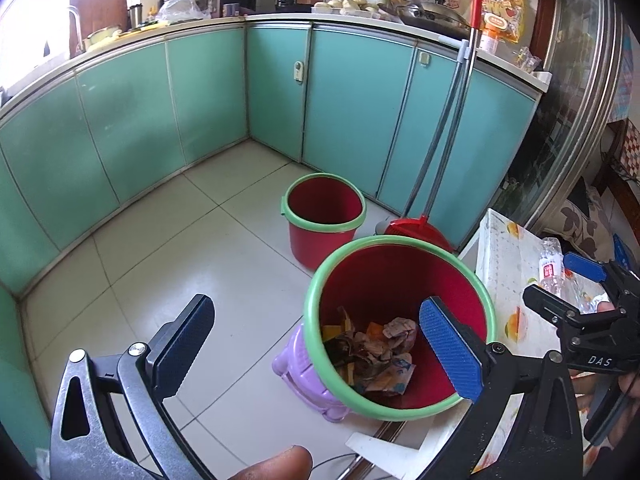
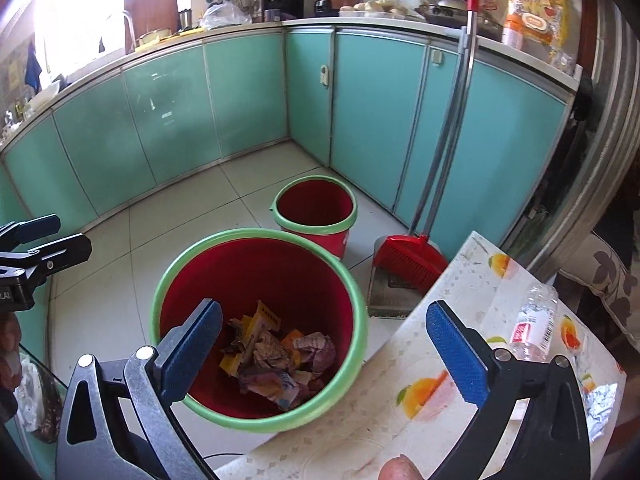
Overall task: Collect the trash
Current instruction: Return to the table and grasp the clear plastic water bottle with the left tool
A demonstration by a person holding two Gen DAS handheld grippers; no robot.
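A red bin with a green rim (image 1: 400, 332) (image 2: 256, 320) stands on a purple stool (image 1: 304, 380) and holds crumpled paper and wrappers (image 1: 372, 354) (image 2: 276, 364). A clear plastic bottle (image 2: 534, 326) (image 1: 554, 268) lies on the fruit-print table (image 2: 448, 360). A crumpled foil piece (image 2: 602, 408) lies at the table's right edge. My left gripper (image 1: 316, 350) is open and empty, over the bin. My right gripper (image 2: 324, 354) is open and empty, between bin and table; it shows in the left wrist view (image 1: 560, 280) near the bottle.
A second, empty red bin (image 1: 324, 220) (image 2: 314, 214) stands on the tiled floor. A red broom and dustpan (image 2: 412, 256) (image 1: 420, 228) lean on the teal cabinets (image 1: 160, 112). The counter above is cluttered. A bag lies at the lower left (image 2: 36, 396).
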